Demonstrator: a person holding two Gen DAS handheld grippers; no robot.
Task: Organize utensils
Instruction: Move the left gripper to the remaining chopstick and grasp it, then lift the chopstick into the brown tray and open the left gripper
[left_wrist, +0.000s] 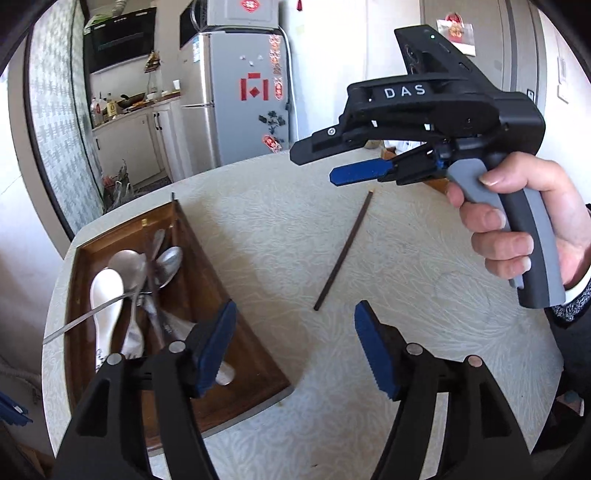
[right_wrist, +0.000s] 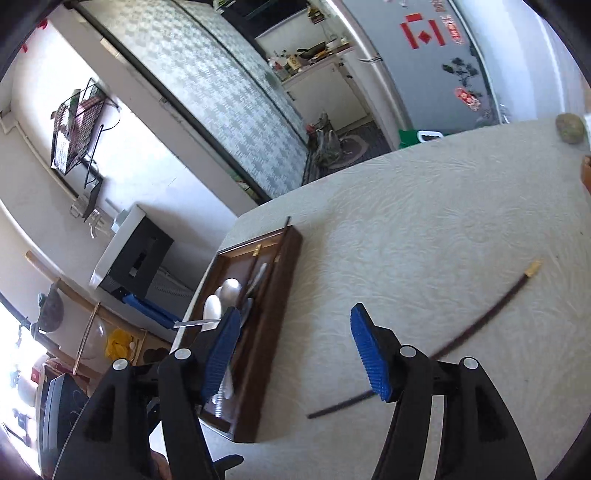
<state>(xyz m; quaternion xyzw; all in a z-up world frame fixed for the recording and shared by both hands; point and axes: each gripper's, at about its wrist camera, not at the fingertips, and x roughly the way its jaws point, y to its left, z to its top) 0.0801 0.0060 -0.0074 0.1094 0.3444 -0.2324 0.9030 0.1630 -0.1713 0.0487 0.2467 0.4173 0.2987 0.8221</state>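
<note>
A dark wooden tray (left_wrist: 236, 332) sits at the table's left and holds metal spoons (left_wrist: 129, 266), a white ceramic spoon (left_wrist: 105, 306) and other utensils. It also shows in the right wrist view (right_wrist: 280, 295). One dark chopstick (left_wrist: 343, 251) lies loose on the table right of the tray; it also shows in the right wrist view (right_wrist: 484, 325). My left gripper (left_wrist: 295, 347) is open and empty above the tray's right edge. My right gripper (right_wrist: 295, 350) is open and empty, hovering over the table near the chopstick; it also shows in the left wrist view (left_wrist: 321, 162).
The table (left_wrist: 406, 332) has a pale patterned cloth and a rounded near edge. A round greenish object (right_wrist: 570, 127) sits at its far right. A fridge (left_wrist: 240, 92) and kitchen counter stand behind the table.
</note>
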